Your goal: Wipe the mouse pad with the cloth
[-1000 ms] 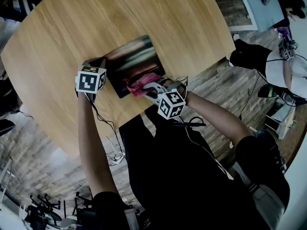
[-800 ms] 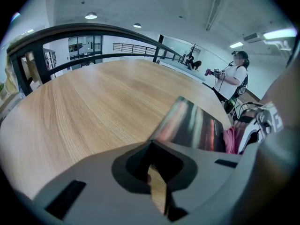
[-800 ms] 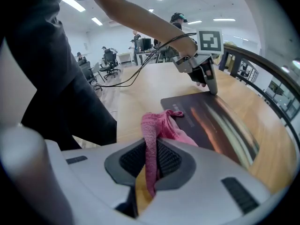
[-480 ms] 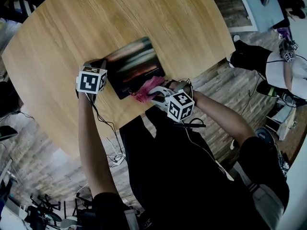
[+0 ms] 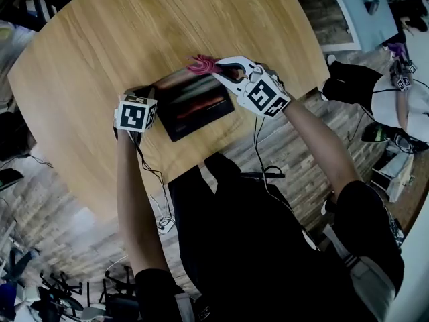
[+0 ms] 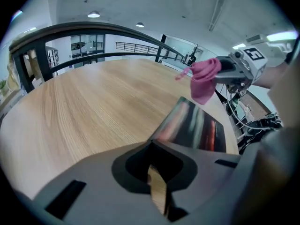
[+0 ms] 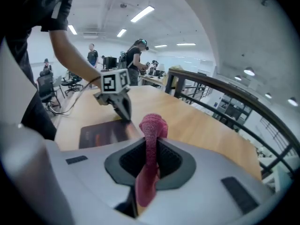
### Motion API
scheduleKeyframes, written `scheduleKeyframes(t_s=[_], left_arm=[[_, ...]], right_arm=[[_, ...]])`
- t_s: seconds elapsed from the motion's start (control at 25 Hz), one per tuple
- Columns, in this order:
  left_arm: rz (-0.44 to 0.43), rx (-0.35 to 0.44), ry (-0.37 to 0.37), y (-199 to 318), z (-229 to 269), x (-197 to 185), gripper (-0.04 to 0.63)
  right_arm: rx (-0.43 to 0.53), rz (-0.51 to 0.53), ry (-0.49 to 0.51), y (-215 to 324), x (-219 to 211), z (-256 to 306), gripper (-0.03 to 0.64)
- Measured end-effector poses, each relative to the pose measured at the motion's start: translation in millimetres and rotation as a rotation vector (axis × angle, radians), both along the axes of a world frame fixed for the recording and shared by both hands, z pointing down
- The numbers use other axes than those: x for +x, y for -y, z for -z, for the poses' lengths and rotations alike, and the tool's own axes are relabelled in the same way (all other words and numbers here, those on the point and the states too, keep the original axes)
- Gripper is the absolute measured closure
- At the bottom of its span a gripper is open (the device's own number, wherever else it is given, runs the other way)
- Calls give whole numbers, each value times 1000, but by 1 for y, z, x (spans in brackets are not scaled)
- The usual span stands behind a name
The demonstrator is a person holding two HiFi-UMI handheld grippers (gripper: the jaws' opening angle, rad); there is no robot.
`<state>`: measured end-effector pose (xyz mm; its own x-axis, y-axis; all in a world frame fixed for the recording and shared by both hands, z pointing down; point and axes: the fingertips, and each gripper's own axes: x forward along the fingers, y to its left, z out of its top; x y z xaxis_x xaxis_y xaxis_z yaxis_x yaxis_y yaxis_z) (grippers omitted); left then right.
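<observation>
Pink cloth (image 5: 201,64) sits bunched in the right gripper (image 5: 216,64), whose jaws are clamped on it so that a fold stands up between them and the rest hangs below. That gripper holds the cloth over the far edge of the mouse pad (image 5: 198,106); whether the fabric touches the pad there cannot be told. The mouse pad, dark with streaks of red and pale colour, lies flat on the round wooden table (image 5: 100,59), close to the person's side of it. The left gripper (image 5: 153,91) is at the pad's left corner, its jaws drawn together with only a thin slit behind the tips and nothing between them, the tips right at the corner. In the right gripper view, people stand well beyond the table.
</observation>
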<state>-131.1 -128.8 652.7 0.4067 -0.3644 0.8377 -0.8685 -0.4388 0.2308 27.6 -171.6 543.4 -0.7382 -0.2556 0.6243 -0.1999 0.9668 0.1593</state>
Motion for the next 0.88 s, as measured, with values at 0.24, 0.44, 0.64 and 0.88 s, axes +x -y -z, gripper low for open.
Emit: scheduleKeyframes(t_s=[0.24, 0.44, 0.64, 0.88], left_arm=[[5, -1, 1, 1, 1, -2, 572], [20, -13, -8, 2, 2, 0, 572], [37, 0, -3, 0, 3, -3, 572], [46, 7, 3, 2, 1, -8, 572]], right_arm=[[210, 23, -209, 52, -3, -53, 563], [123, 145, -305, 24, 0, -106, 563], [61, 156, -259, 5, 1, -106, 563], [65, 173, -257, -18, 7, -107, 563]])
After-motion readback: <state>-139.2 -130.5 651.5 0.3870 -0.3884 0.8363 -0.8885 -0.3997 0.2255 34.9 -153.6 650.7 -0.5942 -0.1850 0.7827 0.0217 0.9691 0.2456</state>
